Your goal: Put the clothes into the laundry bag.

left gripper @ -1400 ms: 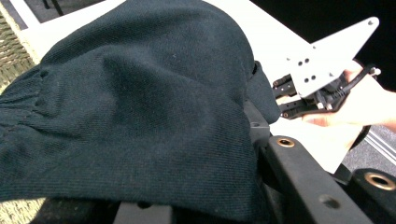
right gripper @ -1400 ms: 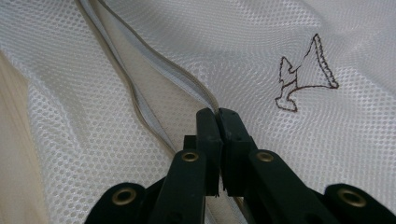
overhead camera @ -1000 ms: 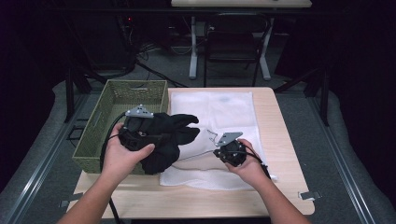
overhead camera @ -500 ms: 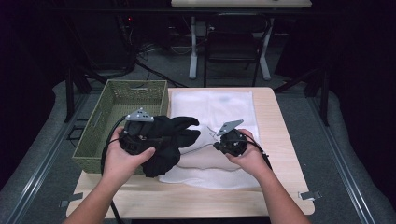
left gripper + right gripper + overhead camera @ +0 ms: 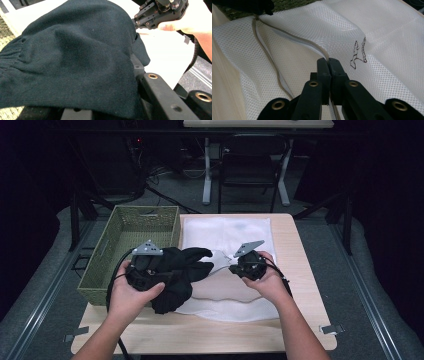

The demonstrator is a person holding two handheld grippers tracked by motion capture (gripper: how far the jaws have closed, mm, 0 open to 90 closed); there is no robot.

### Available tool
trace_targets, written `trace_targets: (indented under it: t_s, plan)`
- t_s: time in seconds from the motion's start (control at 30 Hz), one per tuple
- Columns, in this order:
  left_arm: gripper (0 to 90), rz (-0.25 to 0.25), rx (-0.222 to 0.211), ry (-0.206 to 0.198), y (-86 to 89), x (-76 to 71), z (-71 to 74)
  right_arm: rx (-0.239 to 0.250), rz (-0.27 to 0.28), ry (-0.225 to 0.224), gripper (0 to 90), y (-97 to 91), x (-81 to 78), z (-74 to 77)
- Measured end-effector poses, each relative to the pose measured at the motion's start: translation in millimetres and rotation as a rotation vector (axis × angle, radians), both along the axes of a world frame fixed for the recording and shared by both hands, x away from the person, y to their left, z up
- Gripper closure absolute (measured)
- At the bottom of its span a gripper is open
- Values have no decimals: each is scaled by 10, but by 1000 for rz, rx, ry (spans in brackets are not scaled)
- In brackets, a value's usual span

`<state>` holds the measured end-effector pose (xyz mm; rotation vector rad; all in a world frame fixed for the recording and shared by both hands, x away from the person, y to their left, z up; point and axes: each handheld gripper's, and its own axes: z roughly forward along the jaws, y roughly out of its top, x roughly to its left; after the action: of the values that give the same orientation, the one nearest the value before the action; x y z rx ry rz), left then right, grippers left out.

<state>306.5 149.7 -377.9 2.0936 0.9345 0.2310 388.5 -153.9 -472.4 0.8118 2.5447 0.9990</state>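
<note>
1. The counter (image 5: 300,245) is a light wooden top. It carries a woven green basket (image 5: 125,227) at its left edge and a white mesh laundry bag (image 5: 230,232) spread flat just beside the basket.
2. The white mesh laundry bag (image 5: 294,32) has a zipper edge (image 5: 272,62) that runs along its near side. One portion of this edge is lifted off the counter; the rest of the bag lies flat.
3. A black knit garment (image 5: 175,270) is bunched above the left front part of the counter, overlapping the left edge of the bag. In the left gripper view it drapes over the claw body and hides the jaws (image 5: 75,57).
4. The left claw (image 5: 150,270) holds the black knit garment with its jaws closed on the fabric; the contact point is covered by cloth.
5. The right claw (image 5: 328,63) has its jaws pressed together, pinching the zipper edge of the bag. In the high view it sits just right of the garment (image 5: 240,265).
</note>
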Motion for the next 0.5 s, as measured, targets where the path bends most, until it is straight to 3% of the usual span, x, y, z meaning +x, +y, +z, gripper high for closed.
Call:
trace_targets:
  t_s: [0.5]
  plan:
    - [728,-11,-17,-13,32,-114,-59,2,-3,-18,884,19,-35,-13]
